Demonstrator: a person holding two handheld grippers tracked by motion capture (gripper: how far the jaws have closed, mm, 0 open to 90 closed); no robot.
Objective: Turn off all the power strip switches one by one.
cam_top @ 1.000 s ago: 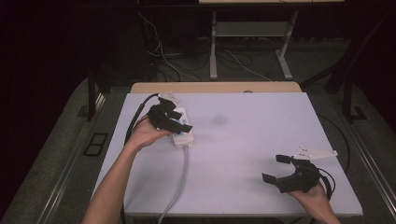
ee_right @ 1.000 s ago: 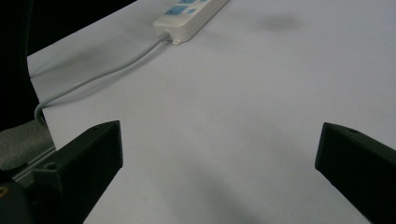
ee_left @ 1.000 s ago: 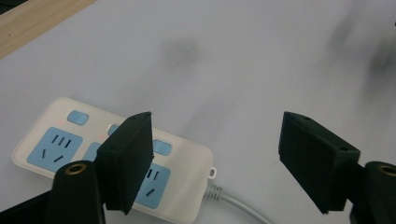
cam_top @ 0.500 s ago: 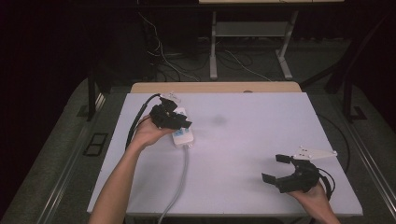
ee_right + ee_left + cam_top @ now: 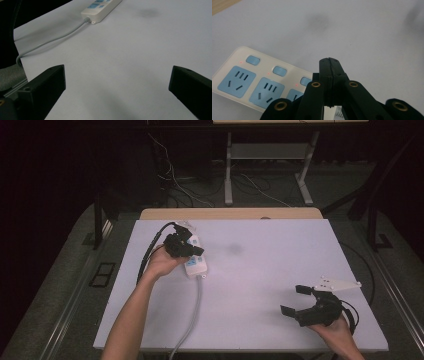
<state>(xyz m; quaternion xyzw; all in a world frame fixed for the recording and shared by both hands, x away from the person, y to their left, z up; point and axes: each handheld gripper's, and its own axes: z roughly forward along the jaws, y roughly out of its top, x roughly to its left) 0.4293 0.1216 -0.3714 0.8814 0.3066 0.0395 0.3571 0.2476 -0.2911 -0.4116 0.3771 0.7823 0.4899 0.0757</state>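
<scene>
A white power strip (image 5: 196, 265) with blue sockets and blue switches (image 5: 253, 75) lies on the left half of the white table (image 5: 260, 270). Its grey cord (image 5: 192, 310) runs off the front edge. My left gripper (image 5: 199, 252) is over the strip, jaws shut with nothing between them. Its tips (image 5: 329, 61) are near the third blue switch (image 5: 305, 81); whether they touch the strip is unclear. My right gripper (image 5: 294, 299) is at the front right, open and empty just above the table. The right gripper view (image 5: 117, 82) looks toward the strip (image 5: 100, 7) and cord (image 5: 50, 40).
A dark smudge (image 5: 234, 249) marks the table beyond the strip. A wooden board (image 5: 230, 214) borders the far edge. On the dark floor behind are metal frame legs (image 5: 228, 170) and loose cables (image 5: 175, 180). The table's left edge (image 5: 20, 50) drops off near the cord.
The left gripper has shifted slightly over the power strip, staying shut. The right gripper has kept its place and stayed open.
</scene>
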